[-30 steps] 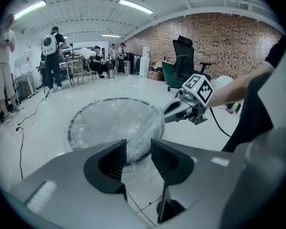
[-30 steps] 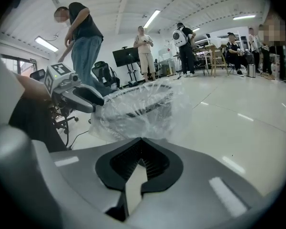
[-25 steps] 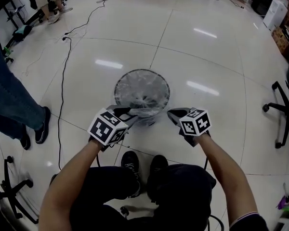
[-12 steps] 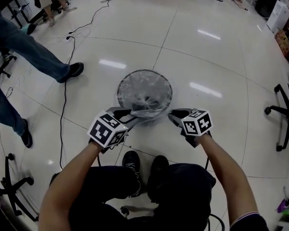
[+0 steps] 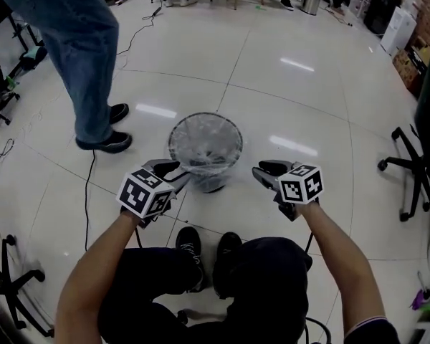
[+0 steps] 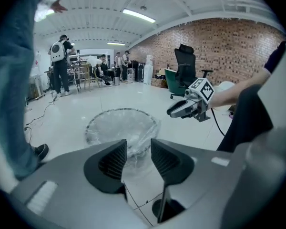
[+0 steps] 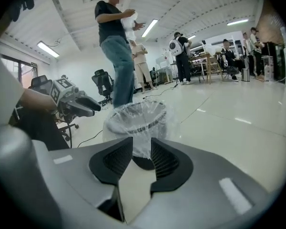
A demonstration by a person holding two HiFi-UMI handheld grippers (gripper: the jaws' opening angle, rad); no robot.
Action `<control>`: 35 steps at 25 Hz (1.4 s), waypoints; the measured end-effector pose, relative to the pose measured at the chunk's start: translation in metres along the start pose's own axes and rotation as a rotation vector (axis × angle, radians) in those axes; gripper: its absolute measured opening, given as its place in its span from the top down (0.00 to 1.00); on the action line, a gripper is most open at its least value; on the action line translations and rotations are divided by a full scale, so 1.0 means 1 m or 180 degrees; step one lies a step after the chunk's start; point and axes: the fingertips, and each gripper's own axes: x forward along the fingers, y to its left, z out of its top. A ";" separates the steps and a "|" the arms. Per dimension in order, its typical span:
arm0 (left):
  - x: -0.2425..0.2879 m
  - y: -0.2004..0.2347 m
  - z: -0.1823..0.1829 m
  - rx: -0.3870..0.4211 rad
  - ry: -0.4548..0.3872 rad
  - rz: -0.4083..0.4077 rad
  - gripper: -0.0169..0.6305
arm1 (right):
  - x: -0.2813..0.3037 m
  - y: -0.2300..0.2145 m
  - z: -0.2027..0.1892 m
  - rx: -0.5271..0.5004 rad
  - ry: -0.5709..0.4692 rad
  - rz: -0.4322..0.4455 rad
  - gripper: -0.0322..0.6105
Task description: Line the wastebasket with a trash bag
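Seen from above, a seated person's dark-trousered knees and black shoes (image 5: 192, 239) fill the bottom edge. Two bare forearms reach forward, each hand holding a grey tool. Each tool carries a cube printed with black-and-white square markers, patterns only, not letters.

The left tool (image 5: 169, 169) has its ribbed jaws standing apart; crumpled clear film shows in the gap, and the pads do not press on it. Its tips sit just beside the near rim of the wastebasket (image 5: 239, 140).

The right tool (image 5: 266, 170) is released: its jaws have just been opening, and they grip nothing. It hovers near the basket's right side, apart from it.

The round, dark wastebasket stands upright on the glossy white tiled floor (image 5: 301, 106), between the two tools and just ahead of the shoes. A clear trash bag (image 5: 204, 139) lies inside it, its edge folded over the rim all round.

Beyond, to the left, a standing person in blue jeans (image 5: 82, 49) and black shoes faces away. A thin black cable (image 5: 86, 192) trails across the tiles. A black office chair (image 5: 408, 170) stands at the right. Farther off are a brick wall (image 6: 229, 37), desks and several people.
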 end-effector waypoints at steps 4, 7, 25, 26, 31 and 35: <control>-0.029 0.006 0.017 -0.0041 -0.0289 0.0252 0.75 | -0.022 0.014 0.047 -0.0118 -0.0352 -0.0135 0.95; -0.048 -0.001 0.032 0.0015 -0.0522 0.0391 0.95 | -0.033 0.034 0.074 -0.0292 -0.0506 -0.0115 0.95; -0.117 -0.063 0.048 -0.0190 -0.1198 0.0641 0.96 | -0.060 0.167 0.120 -0.0739 -0.0880 0.0218 0.95; -0.117 -0.068 0.049 -0.0227 -0.1236 0.0629 0.96 | -0.061 0.170 0.117 -0.0721 -0.0901 0.0226 0.95; -0.112 -0.089 0.055 -0.0335 -0.1367 0.0565 0.96 | -0.069 0.175 0.104 -0.0728 -0.0985 0.0240 0.95; -0.109 -0.107 0.055 -0.0301 -0.1363 0.0524 0.96 | -0.076 0.175 0.096 -0.0838 -0.0977 0.0210 0.95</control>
